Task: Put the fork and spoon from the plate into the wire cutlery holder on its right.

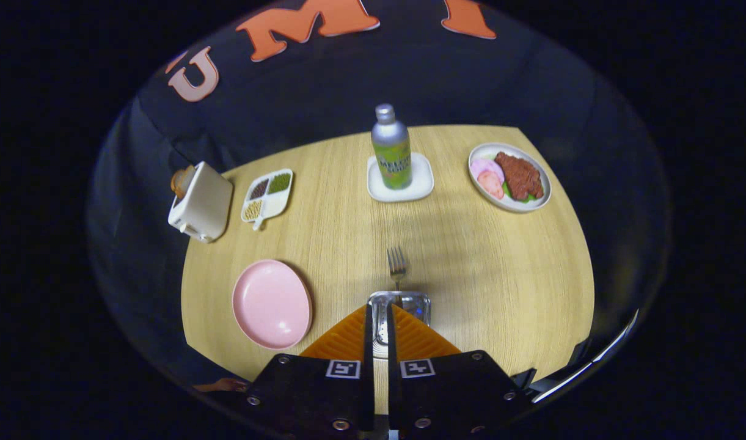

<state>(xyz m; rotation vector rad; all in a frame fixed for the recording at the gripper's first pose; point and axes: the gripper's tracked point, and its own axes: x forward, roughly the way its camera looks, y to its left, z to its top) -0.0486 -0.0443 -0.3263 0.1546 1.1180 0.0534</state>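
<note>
My gripper [379, 307] hangs over the wire cutlery holder [419, 300], whose shiny rim shows just ahead of and beside the fingertips. The fingers stand almost together, pressed on a thin silvery piece in the narrow gap; it looks like the spoon [380, 330], pointing down into the holder. The fork [397, 266] rises out of the holder's far side, tines up and leaning away from me. The pink plate [272, 304] lies to the left of the holder with nothing on it.
Beyond the holder a metal bottle [391, 146] stands on a white square coaster [419, 186]. A plate of food [510, 177] sits far right; a divided dish [267, 194] and a white toaster [201, 201] sit far left. The table's edge runs close below the plate.
</note>
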